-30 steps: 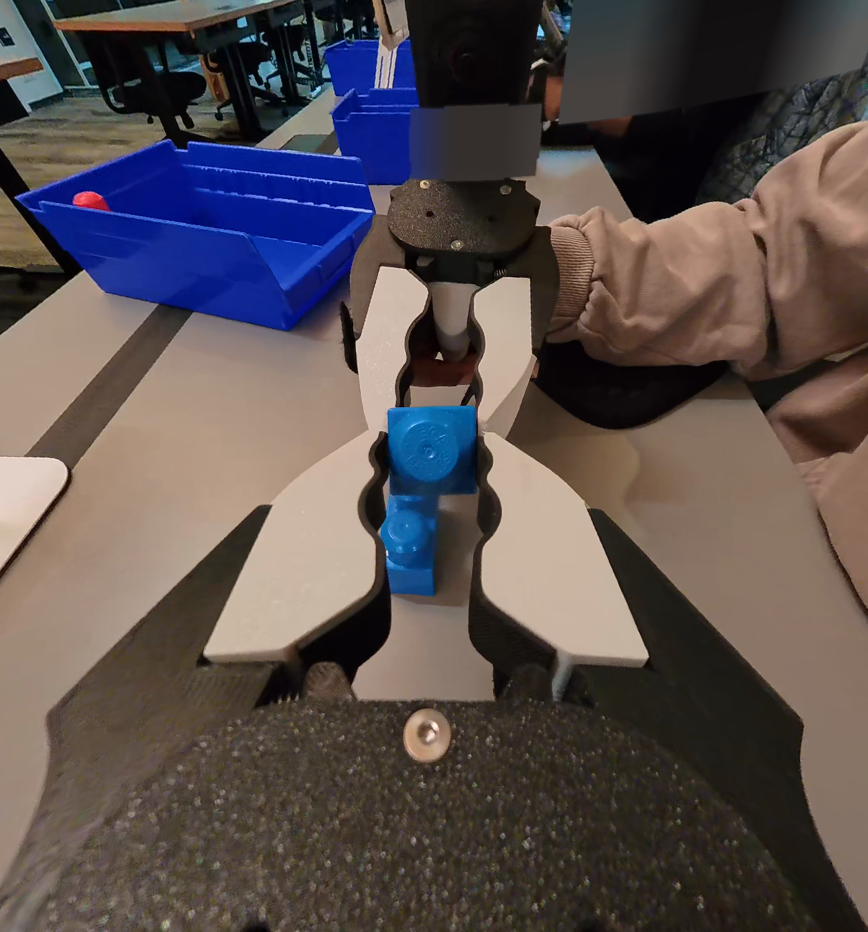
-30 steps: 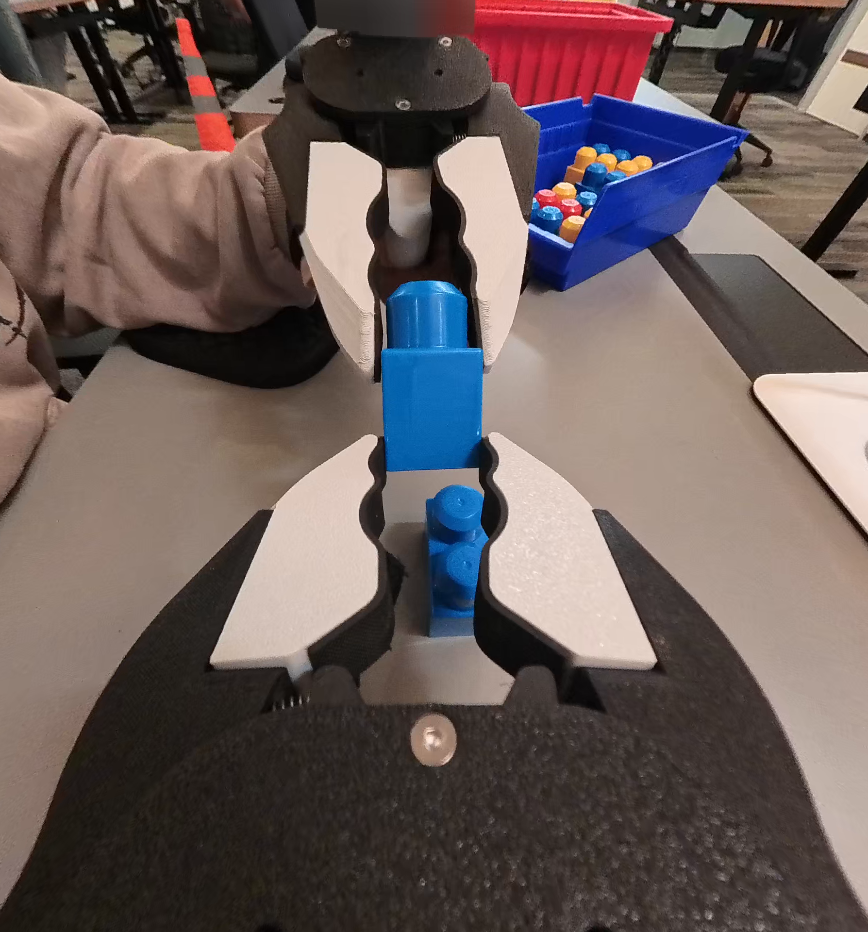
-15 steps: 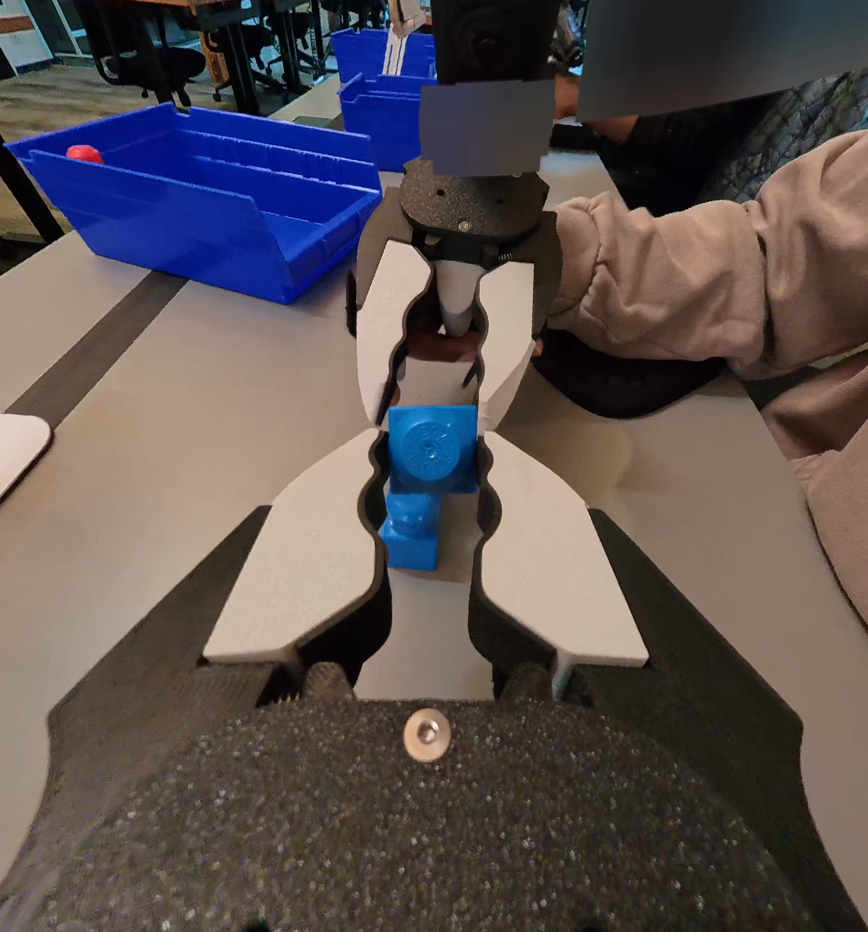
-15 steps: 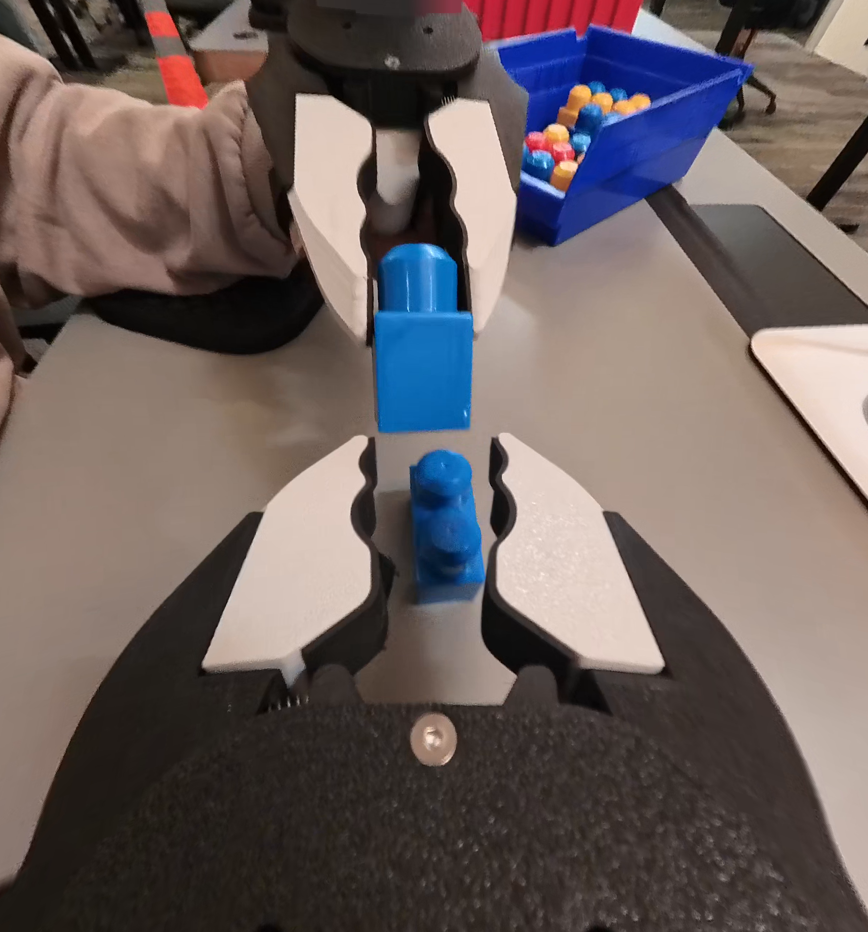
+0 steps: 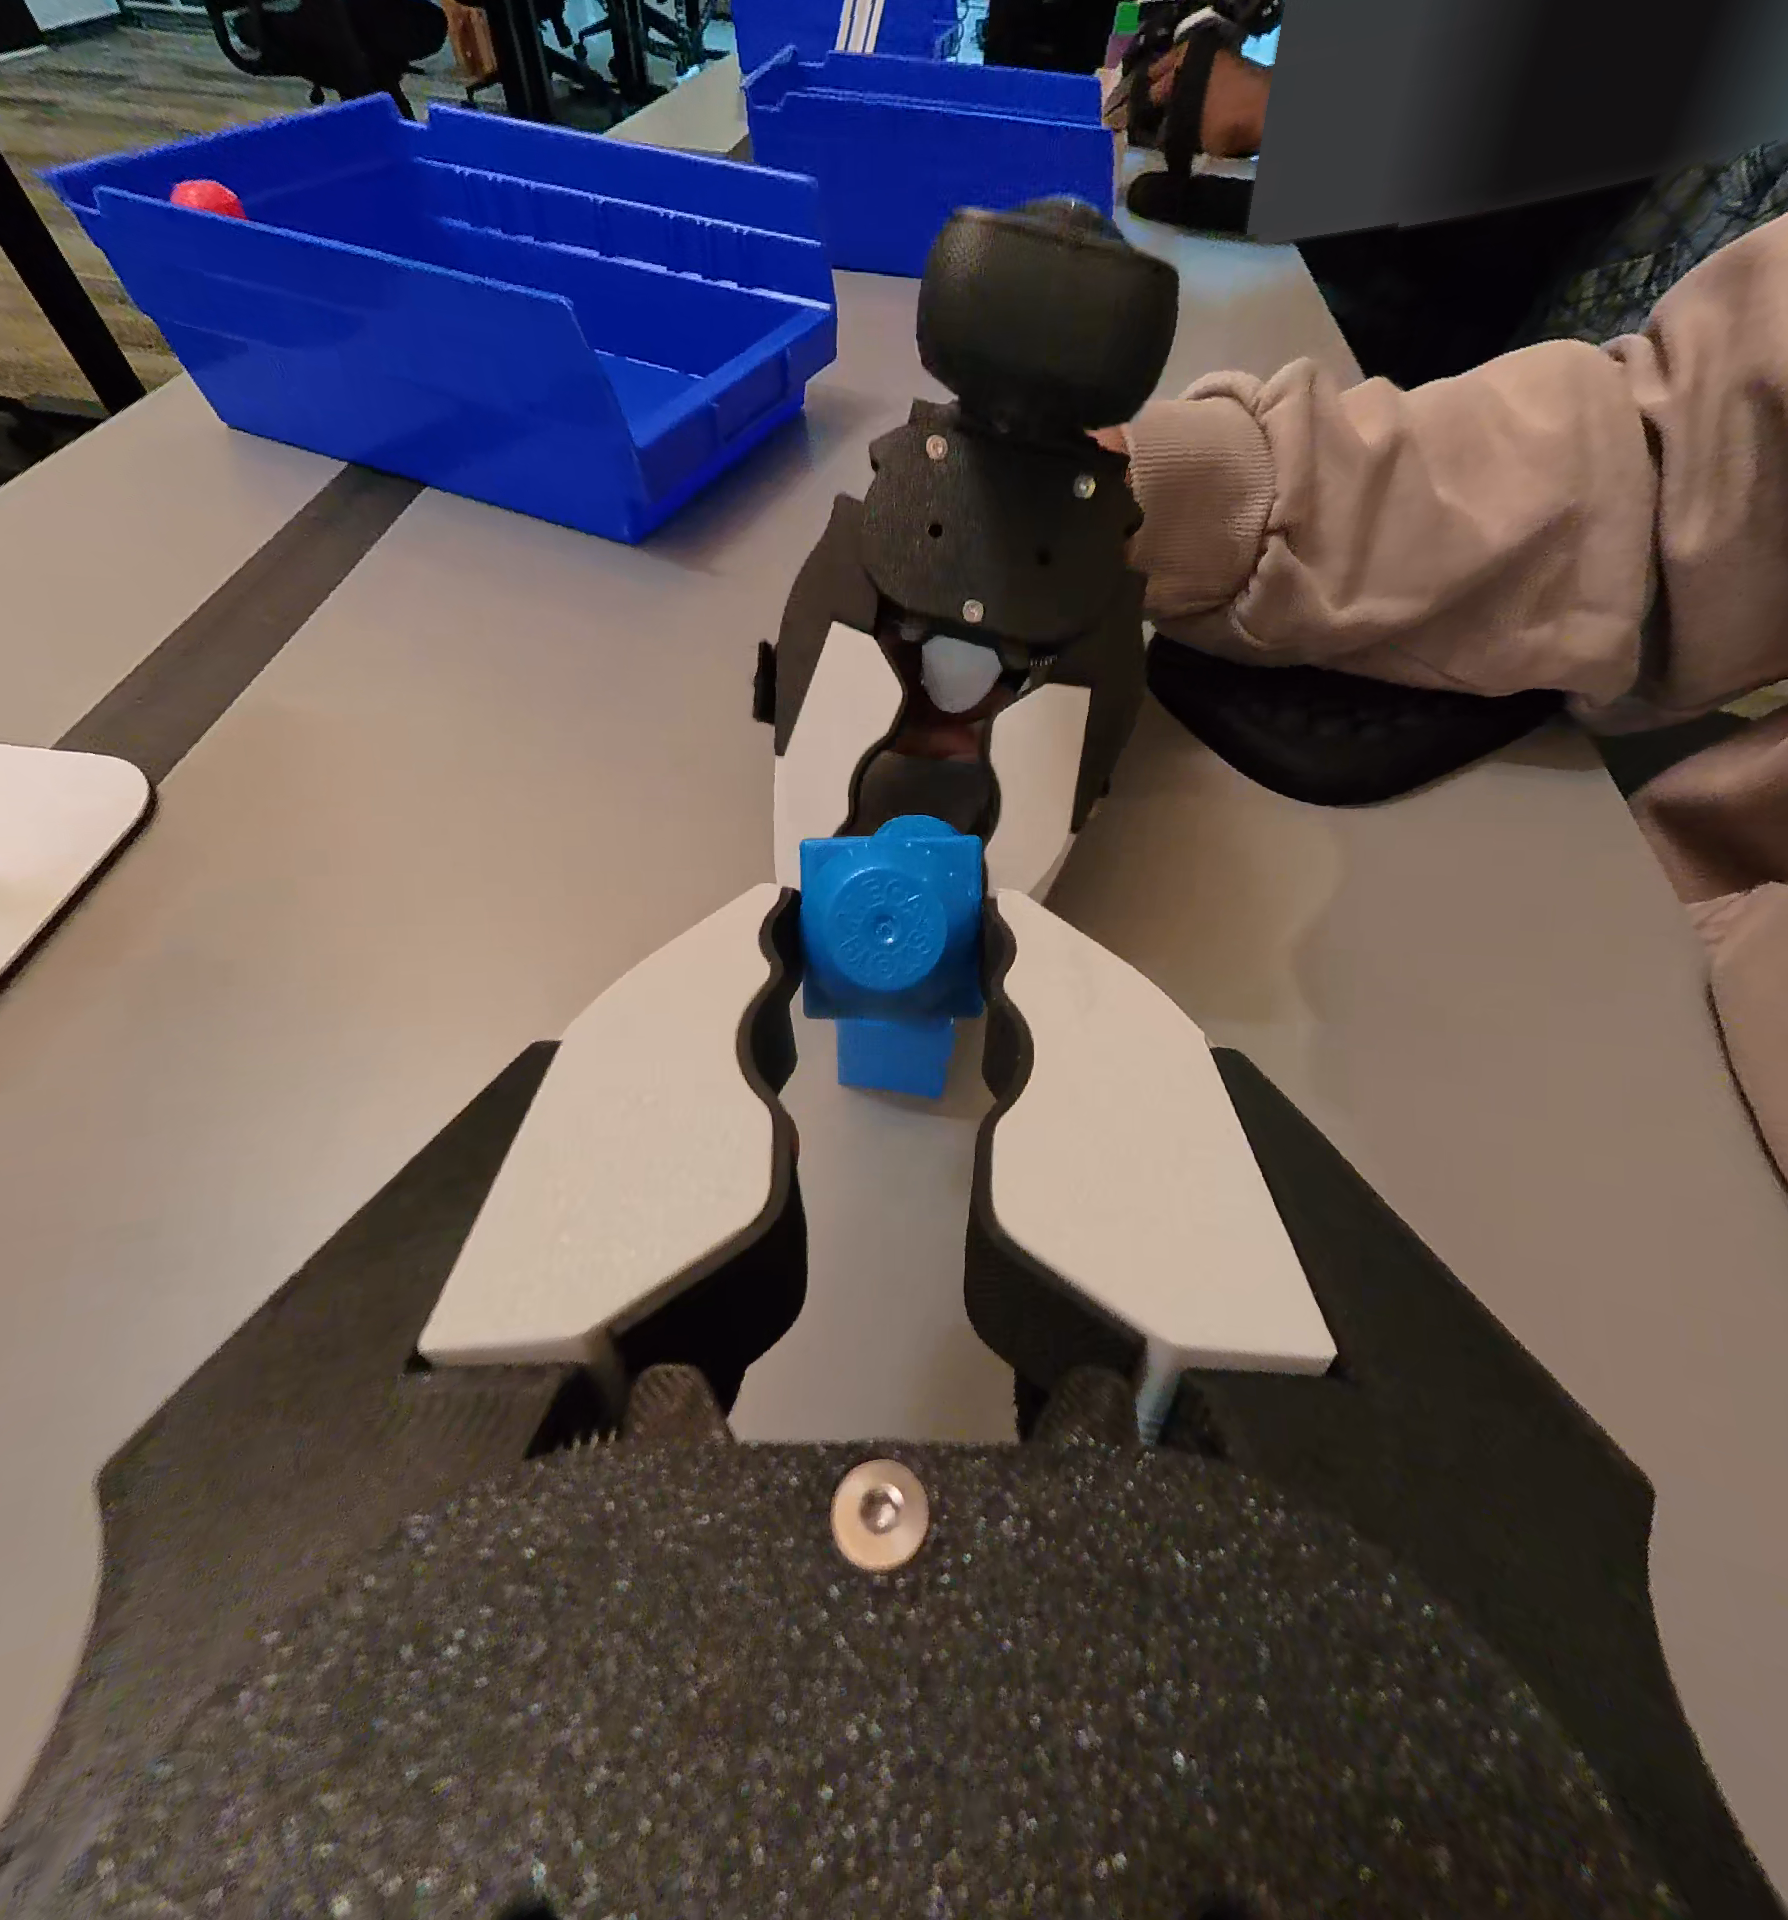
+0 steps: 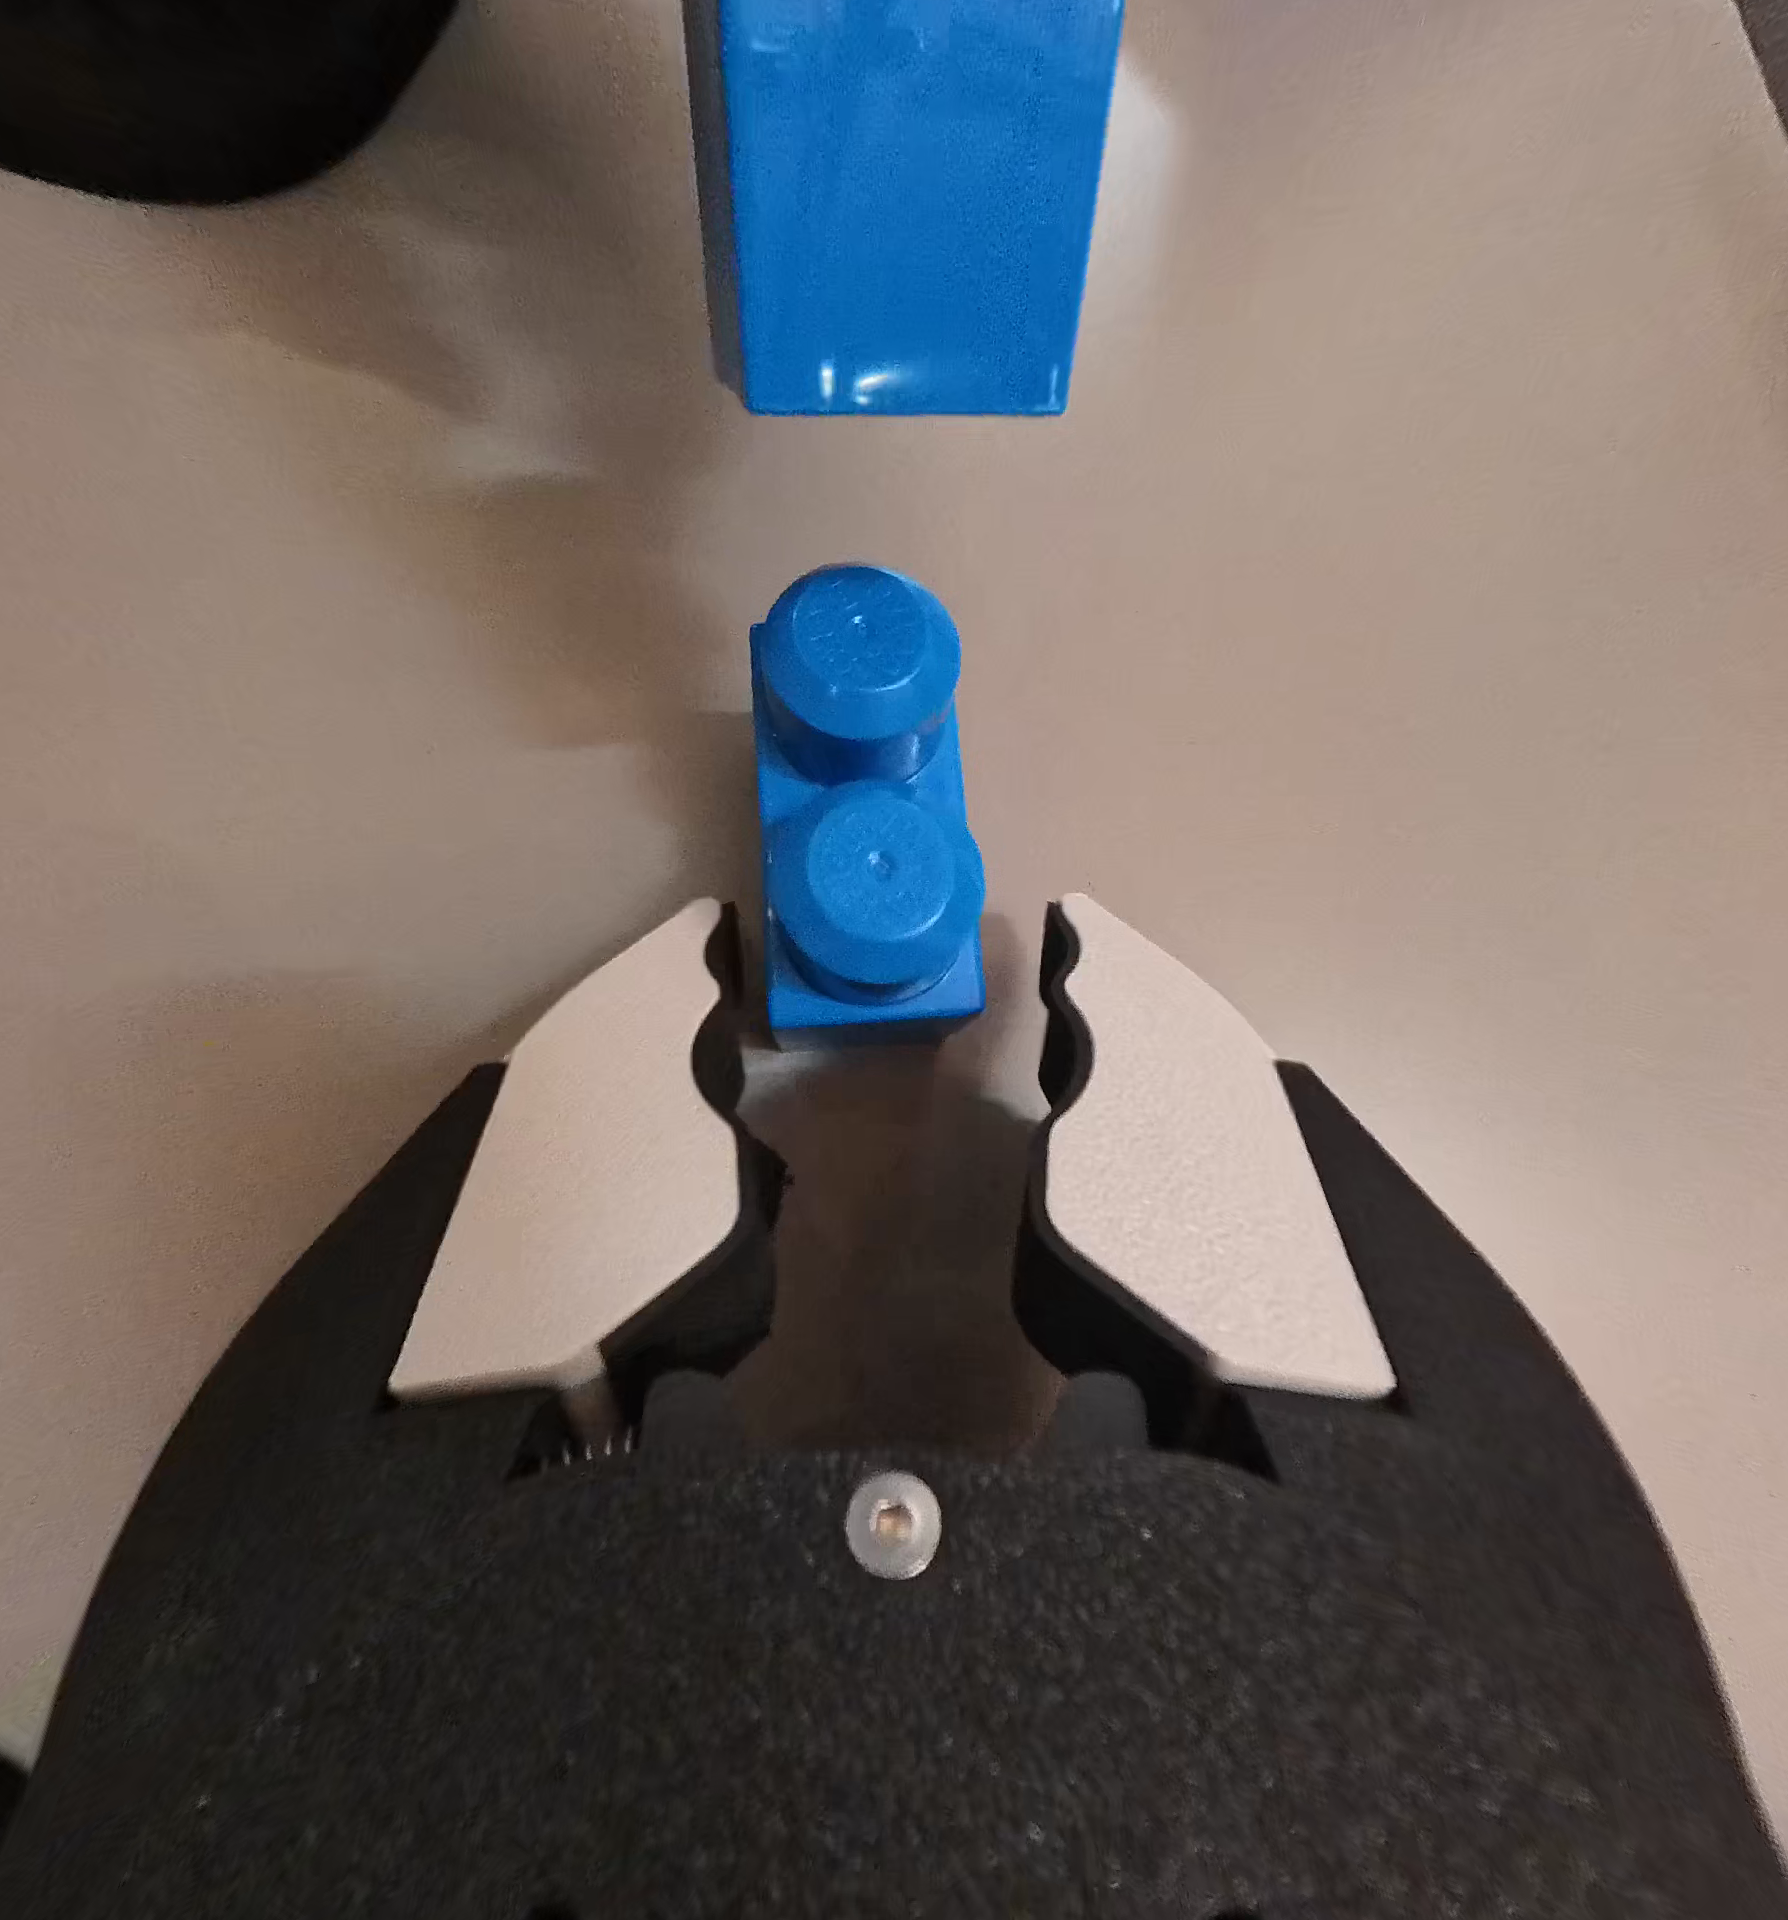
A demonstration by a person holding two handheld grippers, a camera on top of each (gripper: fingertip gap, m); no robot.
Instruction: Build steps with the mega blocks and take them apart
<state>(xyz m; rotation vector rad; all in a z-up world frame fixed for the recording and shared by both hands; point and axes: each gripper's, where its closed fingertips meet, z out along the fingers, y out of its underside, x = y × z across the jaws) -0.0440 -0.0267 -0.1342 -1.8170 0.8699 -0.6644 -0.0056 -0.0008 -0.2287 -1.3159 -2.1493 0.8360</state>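
Note:
My left gripper (image 5: 885,909) is shut on a blue single-stud block (image 5: 888,935) and holds it in the air, stud towards the camera. A blue two-stud block (image 6: 864,831) stands on the grey table (image 6: 1389,727), studs up, just under and in front of the held block (image 6: 905,208). It also shows in the left wrist view (image 5: 895,1055). My right gripper (image 6: 890,925) is open and looks steeply down. Its fingertips flank the near end of the two-stud block with a gap on the right. The left wrist view shows its black housing (image 5: 994,520) opposite.
A blue bin (image 5: 454,343) with a red piece (image 5: 206,195) stands at the back left, and a second blue bin (image 5: 921,156) behind it. A white board (image 5: 7,831) lies at the left. A person's sleeve (image 5: 1441,520) and a black pad (image 5: 1337,738) are at the right. The gap from one gripper's tips to the other's is roughly 11 centimeters.
My right gripper has opened off the two-stud block and tipped up to look down on it. The left gripper keeps the single block, now clearly apart from the two-stud block.

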